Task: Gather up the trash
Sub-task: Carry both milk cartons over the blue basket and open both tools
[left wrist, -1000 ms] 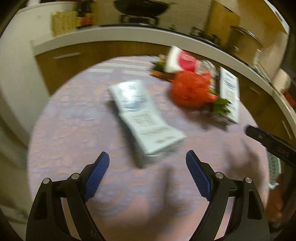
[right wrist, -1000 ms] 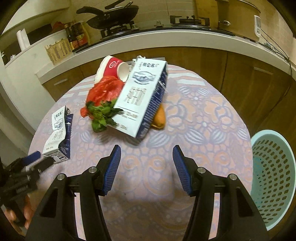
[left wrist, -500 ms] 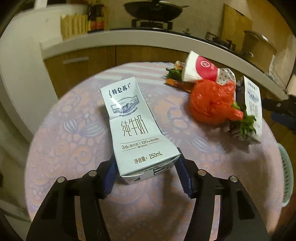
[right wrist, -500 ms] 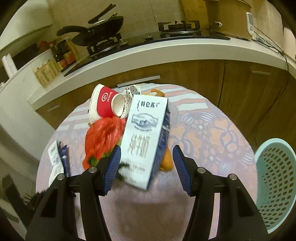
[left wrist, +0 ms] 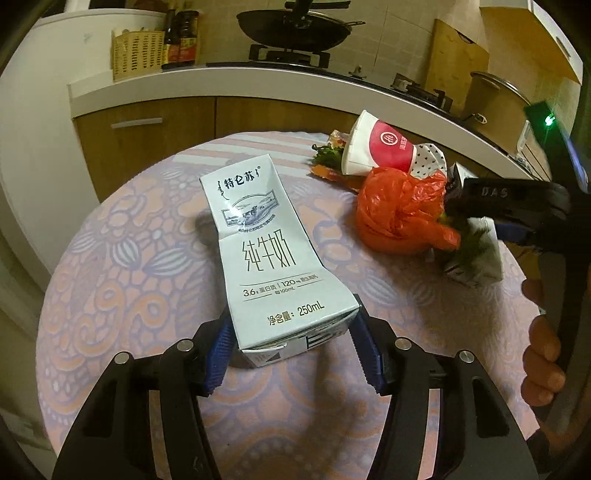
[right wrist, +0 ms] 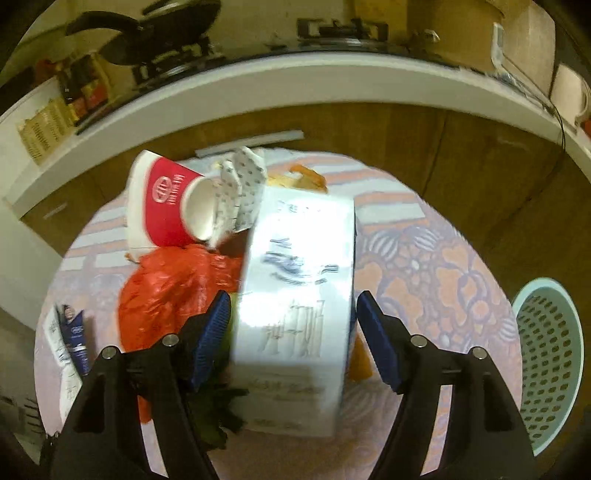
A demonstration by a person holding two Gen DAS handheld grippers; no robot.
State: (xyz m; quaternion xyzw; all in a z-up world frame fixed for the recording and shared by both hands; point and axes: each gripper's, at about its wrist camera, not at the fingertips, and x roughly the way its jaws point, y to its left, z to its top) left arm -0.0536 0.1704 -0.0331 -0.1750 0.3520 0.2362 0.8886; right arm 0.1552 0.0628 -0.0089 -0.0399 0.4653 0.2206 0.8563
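Observation:
A small white milk carton [left wrist: 266,254] lies on the round table [left wrist: 122,280]. My left gripper [left wrist: 291,354] is shut on its near end, blue pads pressing both sides. A larger white milk carton [right wrist: 295,295] lies against a red plastic bag [right wrist: 173,291] and green leaves [right wrist: 214,417]. My right gripper [right wrist: 291,343] is open, its fingers on either side of this carton, which fills the gap; contact is unclear. The red paper cup [right wrist: 162,206] and dotted paper [right wrist: 240,184] lie behind. The right gripper shows in the left wrist view [left wrist: 509,214].
A light green perforated basket [right wrist: 550,358] stands on the floor right of the table. Orange scraps [right wrist: 306,175] lie behind the large carton. A white counter [left wrist: 258,79] with wooden cabinets curves behind, holding a wok [left wrist: 291,26] and a pot [left wrist: 495,96].
My left gripper moved forward and closed on the small carton. My right gripper advanced from the table's front until its fingers straddle the large carton.

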